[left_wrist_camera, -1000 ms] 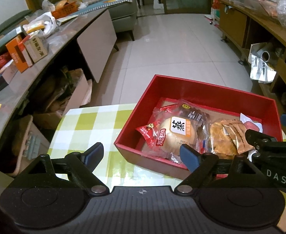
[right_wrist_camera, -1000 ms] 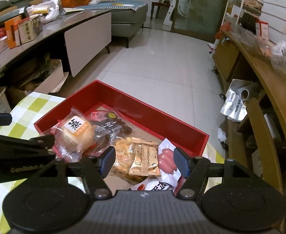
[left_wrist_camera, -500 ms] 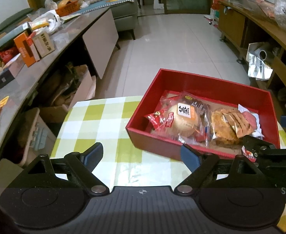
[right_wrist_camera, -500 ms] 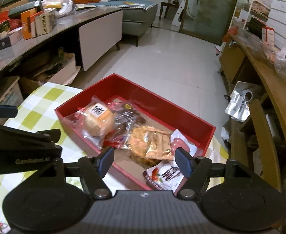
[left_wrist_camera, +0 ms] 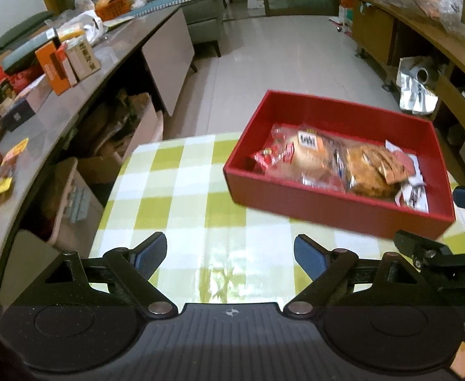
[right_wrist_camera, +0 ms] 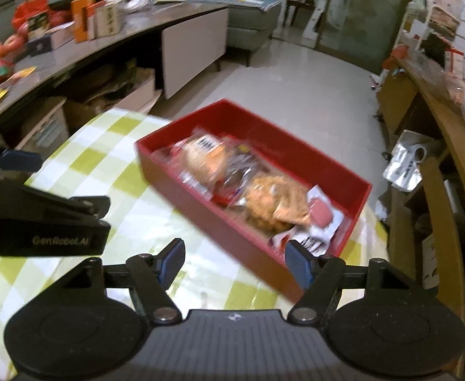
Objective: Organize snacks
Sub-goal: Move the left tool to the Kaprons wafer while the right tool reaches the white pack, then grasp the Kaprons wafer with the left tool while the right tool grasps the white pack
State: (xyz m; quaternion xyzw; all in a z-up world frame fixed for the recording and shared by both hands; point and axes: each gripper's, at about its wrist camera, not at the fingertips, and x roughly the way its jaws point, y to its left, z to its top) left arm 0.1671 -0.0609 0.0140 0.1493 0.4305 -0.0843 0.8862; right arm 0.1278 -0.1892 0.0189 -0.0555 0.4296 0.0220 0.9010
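Note:
A red box (left_wrist_camera: 330,204) stands on the green-and-white checked tablecloth (left_wrist_camera: 181,197); it also shows in the right wrist view (right_wrist_camera: 232,222). In it lie several wrapped snacks: a round bun (left_wrist_camera: 308,155), a brown cracker pack (left_wrist_camera: 368,171) and a white-and-red packet (left_wrist_camera: 415,192). My left gripper (left_wrist_camera: 230,255) is open and empty, above the cloth, short of the box's near left wall. My right gripper (right_wrist_camera: 235,262) is open and empty, above the cloth at the box's near wall.
A long counter (left_wrist_camera: 42,95) at the left holds boxes, bags and fruit, with cartons beneath. A wooden shelf unit (right_wrist_camera: 438,146) runs along the right. Tiled floor (left_wrist_camera: 280,50) lies beyond the table's far edge.
Both grippers have drawn back and away from the box, which now sits farther off. Both stay open and empty. The snacks remain in the box.

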